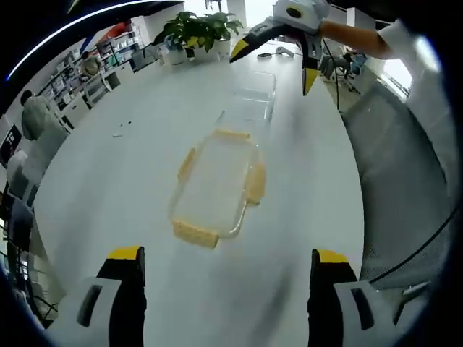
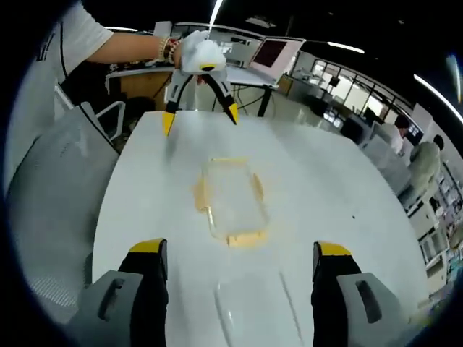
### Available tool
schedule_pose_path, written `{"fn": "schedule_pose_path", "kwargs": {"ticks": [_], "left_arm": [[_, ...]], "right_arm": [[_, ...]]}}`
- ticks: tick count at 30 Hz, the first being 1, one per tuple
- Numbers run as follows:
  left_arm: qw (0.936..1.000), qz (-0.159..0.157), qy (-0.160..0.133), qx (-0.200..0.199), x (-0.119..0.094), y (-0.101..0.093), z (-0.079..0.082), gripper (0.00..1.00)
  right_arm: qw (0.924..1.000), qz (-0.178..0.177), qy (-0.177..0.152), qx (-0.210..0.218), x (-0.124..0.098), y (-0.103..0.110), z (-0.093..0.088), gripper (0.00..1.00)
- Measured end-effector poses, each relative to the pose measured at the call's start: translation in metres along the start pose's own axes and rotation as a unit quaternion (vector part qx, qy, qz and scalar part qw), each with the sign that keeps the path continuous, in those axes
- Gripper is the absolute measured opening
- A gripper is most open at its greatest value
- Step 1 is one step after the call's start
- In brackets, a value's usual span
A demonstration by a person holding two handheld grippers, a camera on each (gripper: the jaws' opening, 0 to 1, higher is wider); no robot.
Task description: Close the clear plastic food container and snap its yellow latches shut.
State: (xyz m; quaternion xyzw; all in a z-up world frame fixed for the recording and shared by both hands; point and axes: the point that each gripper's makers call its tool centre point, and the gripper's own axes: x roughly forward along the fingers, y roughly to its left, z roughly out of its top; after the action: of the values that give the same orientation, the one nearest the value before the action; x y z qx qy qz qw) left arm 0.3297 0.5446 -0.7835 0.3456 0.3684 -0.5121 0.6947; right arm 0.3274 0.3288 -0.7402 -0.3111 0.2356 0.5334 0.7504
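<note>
On smooth white table (image 1: 145, 181), clear rectangular lid (image 1: 215, 184) with yellow latches (image 1: 195, 233), both hand-held grippers released.

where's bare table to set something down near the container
Bare white table lies left of the yellow-latched lid, out to the plants, and between lid and left gripper. The clear container base sits just beyond the lid, so that stretch is crowded.
</note>
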Motion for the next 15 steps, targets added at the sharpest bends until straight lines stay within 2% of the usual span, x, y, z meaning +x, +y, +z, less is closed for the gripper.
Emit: {"fn": "schedule_pose_path", "kwargs": {"ticks": [3, 8, 15], "left_arm": [[0.9999, -0.010, 0.011, 0.008, 0.006, 0.008, -0.003, 0.90], [0.9992, -0.029, 0.019, 0.021, 0.017, 0.017, -0.002, 0.78], [0.9959, -0.058, 0.053, 0.046, 0.039, 0.021, -0.004, 0.75]], "right_arm": [[0.9999, 0.010, 0.006, -0.003, 0.008, -0.004, -0.001, 0.79], [0.9987, 0.043, 0.026, -0.006, 0.029, -0.005, -0.009, 0.75], [0.9941, 0.086, 0.062, -0.021, 0.059, -0.006, -0.018, 0.73]]}}
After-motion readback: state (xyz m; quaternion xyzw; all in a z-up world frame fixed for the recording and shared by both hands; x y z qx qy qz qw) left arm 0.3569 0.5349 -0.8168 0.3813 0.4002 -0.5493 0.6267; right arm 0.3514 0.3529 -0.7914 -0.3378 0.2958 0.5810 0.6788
